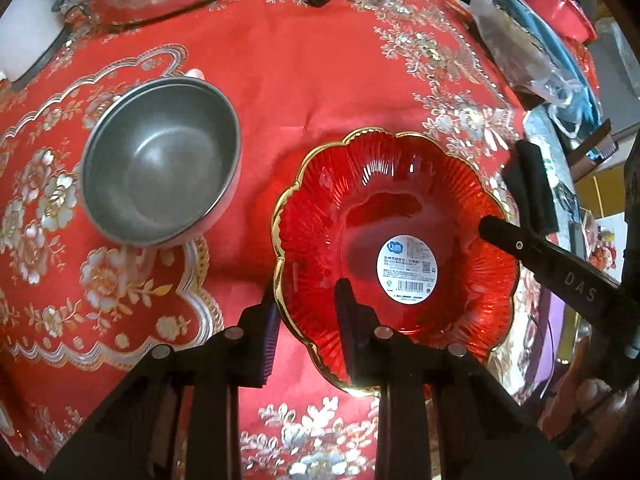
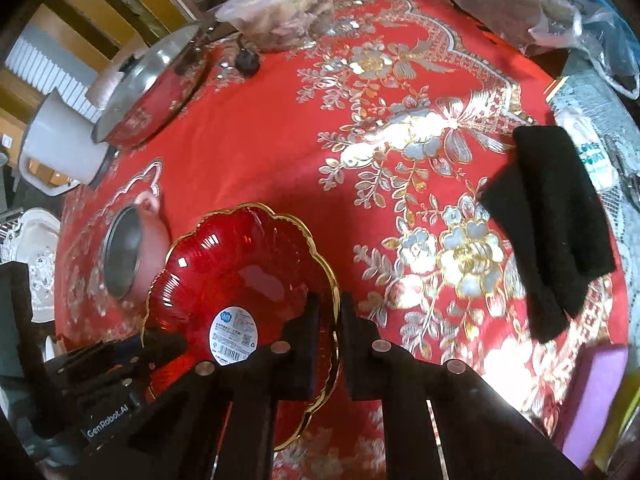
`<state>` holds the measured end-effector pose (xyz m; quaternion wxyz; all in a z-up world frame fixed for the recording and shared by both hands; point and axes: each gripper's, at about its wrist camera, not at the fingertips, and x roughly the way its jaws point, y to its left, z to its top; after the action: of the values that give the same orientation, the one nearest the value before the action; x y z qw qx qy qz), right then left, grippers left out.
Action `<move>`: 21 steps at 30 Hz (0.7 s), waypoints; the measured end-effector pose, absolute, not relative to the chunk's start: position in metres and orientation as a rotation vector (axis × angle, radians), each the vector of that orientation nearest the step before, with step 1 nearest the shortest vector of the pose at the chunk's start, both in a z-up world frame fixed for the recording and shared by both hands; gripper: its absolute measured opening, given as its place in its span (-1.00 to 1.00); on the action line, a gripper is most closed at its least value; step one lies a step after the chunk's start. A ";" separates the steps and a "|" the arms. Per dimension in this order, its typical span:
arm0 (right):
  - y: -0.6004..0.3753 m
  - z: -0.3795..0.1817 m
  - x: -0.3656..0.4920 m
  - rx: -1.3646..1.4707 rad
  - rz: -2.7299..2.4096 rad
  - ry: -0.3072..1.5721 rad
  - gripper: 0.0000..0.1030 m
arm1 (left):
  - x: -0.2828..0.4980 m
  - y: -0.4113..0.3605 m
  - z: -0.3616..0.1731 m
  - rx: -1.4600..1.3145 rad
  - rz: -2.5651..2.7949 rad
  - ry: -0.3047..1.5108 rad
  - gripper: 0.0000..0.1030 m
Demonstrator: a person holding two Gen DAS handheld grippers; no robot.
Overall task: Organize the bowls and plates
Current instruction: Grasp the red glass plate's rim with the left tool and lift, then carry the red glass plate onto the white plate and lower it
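Note:
A red glass plate (image 1: 400,208) with a scalloped gold rim and a white label sits slightly raised and tilted over the red tablecloth. My left gripper (image 1: 308,320) straddles its left rim, fingers apart with a clear gap. My right gripper (image 2: 331,320) is shut on the opposite rim, the gold edge pinched between its pads. The right gripper (image 1: 508,200) also appears at the plate's right side in the left wrist view. In the right wrist view the left gripper (image 2: 148,348) shows at the plate (image 2: 248,264). A steel bowl (image 1: 160,160) with a pink outside (image 2: 124,252) stands to the left.
At the back stand a lidded steel pan (image 2: 152,92), a white mug (image 2: 60,148) and a lidded plastic food tub (image 2: 280,12). A black cloth (image 2: 552,232) lies to the right, with plastic bags (image 1: 520,48) beyond. A purple item (image 2: 596,400) sits at the near right edge.

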<state>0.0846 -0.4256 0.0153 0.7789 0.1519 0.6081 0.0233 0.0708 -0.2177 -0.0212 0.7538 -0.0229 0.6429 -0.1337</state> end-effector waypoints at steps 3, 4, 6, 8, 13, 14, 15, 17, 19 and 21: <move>-0.415 0.032 0.077 0.310 0.065 1.293 -0.82 | 0.066 -0.207 -0.010 -0.059 -0.295 1.384 -0.53; -0.411 0.037 0.074 0.304 0.069 1.285 -0.82 | 0.064 -0.200 -0.005 -0.062 -0.296 1.377 -0.53; -0.402 0.049 0.071 0.289 0.087 1.269 -0.82 | 0.061 -0.192 0.005 -0.074 -0.290 1.363 -0.53; -0.389 0.060 0.070 0.272 0.107 1.253 -0.82 | 0.058 -0.182 0.014 -0.084 -0.278 1.342 -0.53; -0.353 0.076 0.068 0.233 0.170 1.235 -0.82 | 0.053 -0.146 0.029 -0.112 -0.224 1.313 -0.53; -0.343 0.079 0.069 0.226 0.190 1.232 -0.82 | 0.051 -0.137 0.032 -0.118 -0.210 1.305 -0.53; -0.333 0.081 0.070 0.217 0.207 1.231 -0.82 | 0.051 -0.130 0.034 -0.124 -0.193 1.296 -0.53; -0.311 0.085 0.072 0.197 0.242 1.225 -0.82 | 0.048 -0.110 0.038 -0.139 -0.155 1.284 -0.53; -0.287 0.087 0.075 0.174 0.282 1.224 -0.82 | 0.045 -0.085 0.042 -0.165 -0.110 1.273 -0.53; -0.259 0.090 0.078 0.152 0.333 1.223 -0.82 | 0.041 -0.061 0.046 -0.185 -0.072 1.265 -0.53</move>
<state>0.0780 -0.2589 0.0901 0.8031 0.0708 0.5708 0.1555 0.0412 -0.0606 0.0460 0.8019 -0.0863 0.5902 -0.0334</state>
